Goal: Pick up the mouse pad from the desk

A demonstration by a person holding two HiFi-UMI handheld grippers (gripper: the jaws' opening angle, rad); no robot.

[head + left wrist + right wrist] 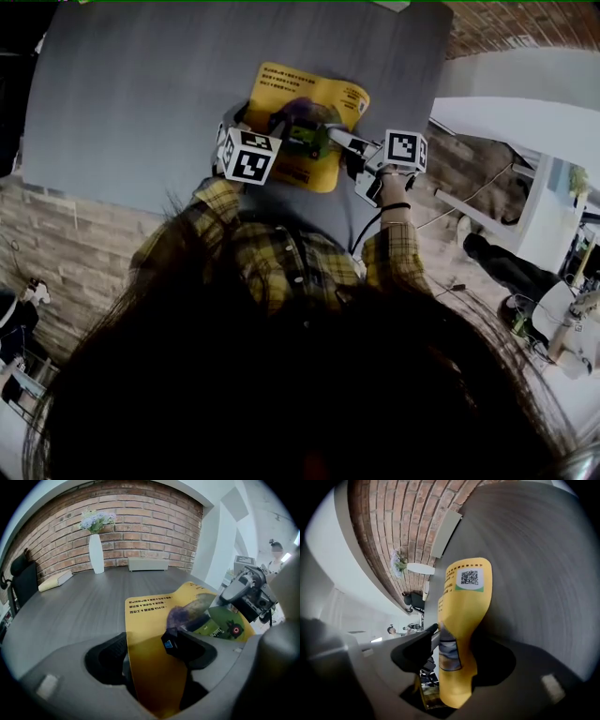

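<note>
Left gripper [145, 645] pinches the mouse pad's [146, 613] raised edge. Right gripper [464, 644] straddles it, jaws spread; I'd close them, then lift.

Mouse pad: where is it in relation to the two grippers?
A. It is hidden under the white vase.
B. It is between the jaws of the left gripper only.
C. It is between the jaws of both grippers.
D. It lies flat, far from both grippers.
C: the mouse pad runs between the jaws of the left gripper in its own view, and between those of the right gripper in its view.
</note>
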